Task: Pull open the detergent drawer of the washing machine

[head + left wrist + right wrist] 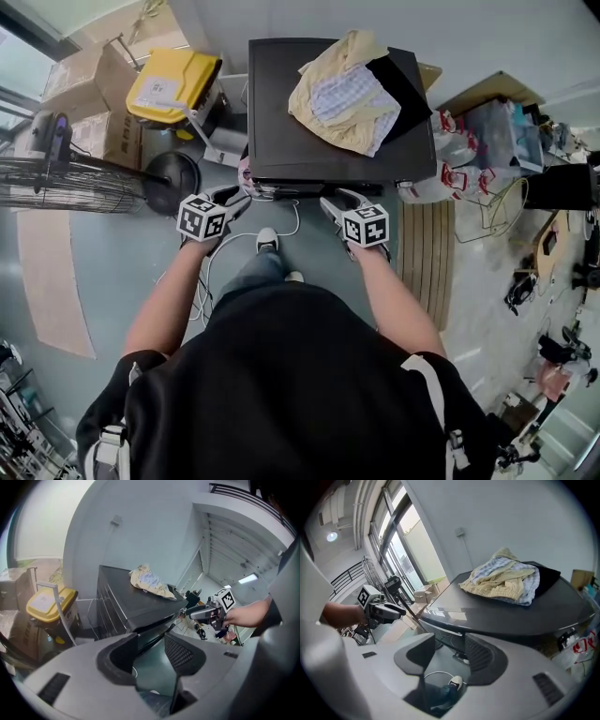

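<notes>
The dark grey washing machine [281, 112] stands in front of me, a heap of pale yellow and checked clothes [345, 92] on its lid. Its front control strip [309, 187] shows only as a thin edge, and I cannot make out the detergent drawer. My left gripper [236, 197] is open at the strip's left end, a little short of it. My right gripper [332, 202] is open at the strip's right part. In the left gripper view the jaws [151, 644] frame the machine's upper front edge [150, 620] with nothing between them. The right gripper [450, 648] likewise holds nothing.
A yellow bin [172, 84] and cardboard boxes [98, 103] stand left of the machine, with a floor fan [66, 183] nearer. Bags and clutter [469, 150] lie at the right. A white cable [281, 230] runs over the floor by my shoe [266, 240].
</notes>
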Demonstrator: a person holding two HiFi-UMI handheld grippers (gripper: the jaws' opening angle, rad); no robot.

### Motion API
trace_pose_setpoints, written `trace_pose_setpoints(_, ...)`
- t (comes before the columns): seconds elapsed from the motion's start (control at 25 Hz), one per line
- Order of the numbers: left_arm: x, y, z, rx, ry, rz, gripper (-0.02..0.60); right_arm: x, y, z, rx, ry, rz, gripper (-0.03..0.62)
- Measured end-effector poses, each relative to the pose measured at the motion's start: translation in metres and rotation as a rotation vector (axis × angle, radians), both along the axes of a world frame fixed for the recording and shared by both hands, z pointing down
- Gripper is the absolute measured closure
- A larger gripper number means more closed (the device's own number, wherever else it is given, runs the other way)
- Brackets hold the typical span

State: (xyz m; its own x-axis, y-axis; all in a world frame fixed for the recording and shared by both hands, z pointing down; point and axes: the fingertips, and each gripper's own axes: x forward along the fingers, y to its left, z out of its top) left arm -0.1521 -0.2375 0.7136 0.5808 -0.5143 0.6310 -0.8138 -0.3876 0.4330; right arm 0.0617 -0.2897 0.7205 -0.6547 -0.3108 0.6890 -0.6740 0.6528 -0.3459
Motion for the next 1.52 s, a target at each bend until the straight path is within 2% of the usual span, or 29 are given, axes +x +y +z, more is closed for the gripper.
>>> trace_pose_setpoints(0.36,-0.004,-0.006,0.028,-0.040,-0.010,0.014,0.396,-0.010,-0.003,0.017,-0.027,0.010,-0.004,0.393)
trace_pose_setpoints(0.8,0.012,-0.014,0.055,-0.071,-0.013,0.069,0.413,-0.016,-0.010,0.037,-0.055,0.031,0.002,0.398)
trace_pose_setpoints(1.52,0.025,-0.028,0.076,-0.092,-0.020,0.124,0.434,-0.026,-0.017,0.057,-0.089,0.035,-0.008,0.410)
